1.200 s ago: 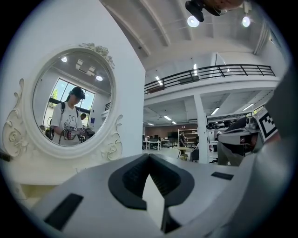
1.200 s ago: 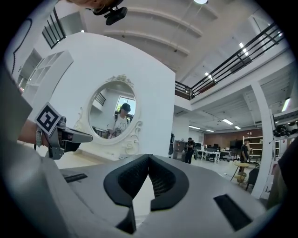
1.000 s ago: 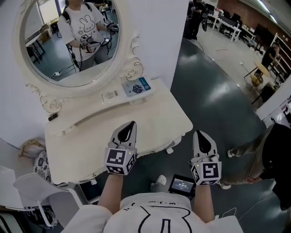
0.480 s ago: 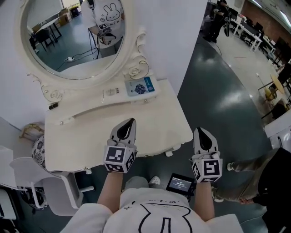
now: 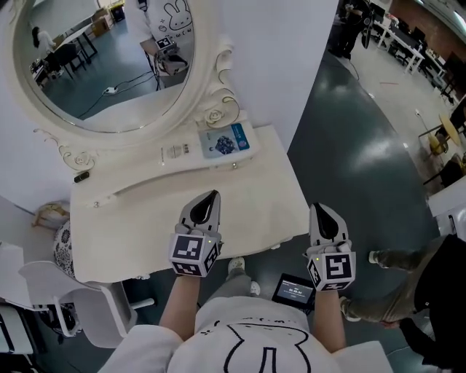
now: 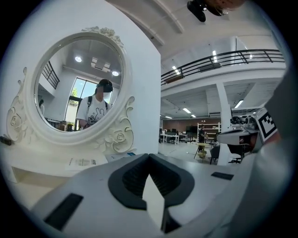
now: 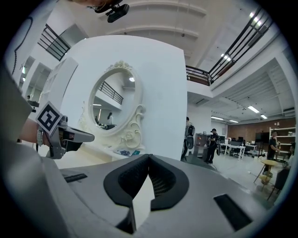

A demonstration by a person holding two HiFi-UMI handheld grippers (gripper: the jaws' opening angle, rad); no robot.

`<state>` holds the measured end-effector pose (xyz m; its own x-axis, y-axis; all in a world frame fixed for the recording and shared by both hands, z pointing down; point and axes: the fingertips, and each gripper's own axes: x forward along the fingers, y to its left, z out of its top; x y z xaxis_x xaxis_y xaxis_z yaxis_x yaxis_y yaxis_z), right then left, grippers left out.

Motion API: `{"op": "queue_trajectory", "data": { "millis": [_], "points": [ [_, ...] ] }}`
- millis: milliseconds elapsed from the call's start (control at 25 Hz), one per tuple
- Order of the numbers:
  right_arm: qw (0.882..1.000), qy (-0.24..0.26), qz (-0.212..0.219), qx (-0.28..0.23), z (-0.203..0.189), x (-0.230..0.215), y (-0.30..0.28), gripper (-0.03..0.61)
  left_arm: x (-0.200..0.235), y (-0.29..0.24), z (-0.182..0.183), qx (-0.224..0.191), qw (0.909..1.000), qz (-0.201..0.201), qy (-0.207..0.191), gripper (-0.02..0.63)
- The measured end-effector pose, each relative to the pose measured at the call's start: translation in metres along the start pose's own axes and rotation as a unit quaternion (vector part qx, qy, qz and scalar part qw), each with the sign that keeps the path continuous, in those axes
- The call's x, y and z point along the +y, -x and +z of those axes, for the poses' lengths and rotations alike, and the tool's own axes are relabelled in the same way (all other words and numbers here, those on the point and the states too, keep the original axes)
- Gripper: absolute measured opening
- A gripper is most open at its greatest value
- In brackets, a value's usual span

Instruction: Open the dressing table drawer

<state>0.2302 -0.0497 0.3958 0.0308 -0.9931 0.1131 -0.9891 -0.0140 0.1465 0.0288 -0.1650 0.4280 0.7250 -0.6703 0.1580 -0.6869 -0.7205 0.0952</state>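
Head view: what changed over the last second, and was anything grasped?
The person stepped closer to the dressing table; the reflection slid to the top of the mirror. The right hand-held gripper edged forward past the table's right front corner. Nothing was taken hold of or let go. The left hand-held gripper still hovers over the tabletop's front; both stay shut and empty.

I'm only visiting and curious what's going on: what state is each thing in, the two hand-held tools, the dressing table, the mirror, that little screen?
Left gripper: jaws shut, empty, above the tabletop.
Right gripper: jaws shut, empty, by the table's right corner.
Dressing table: nothing pulled out in front; drawer seems shut.
Mirror: upright.
Small screen: lit.
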Motion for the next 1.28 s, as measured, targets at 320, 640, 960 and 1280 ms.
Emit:
{"op": "queue_trajectory", "data": {
  "millis": [320,640,960,1280],
  "points": [
    [1.0,0.015,0.0,0.003,0.015,-0.016,-0.061,0.029,0.028,-0.047,0.006,0.005,0.9999,-0.008,0.012,0.015],
    [1.0,0.016,0.017,0.015,0.009,-0.016,-0.101,0.029,0.059,-0.071,-0.002,0.017,0.9992,0.014,0.034,0.014],
    [0.998,0.01,0.053,0.02,-0.001,-0.034,-0.129,0.029,0.062,-0.085,-0.01,0.028,0.9969,0.054,0.049,0.014],
    [0.993,0.015,0.116,0.009,0.0,-0.063,-0.161,0.028,0.052,-0.099,-0.005,0.022,0.991,0.12,0.055,0.015]
  ]
}}
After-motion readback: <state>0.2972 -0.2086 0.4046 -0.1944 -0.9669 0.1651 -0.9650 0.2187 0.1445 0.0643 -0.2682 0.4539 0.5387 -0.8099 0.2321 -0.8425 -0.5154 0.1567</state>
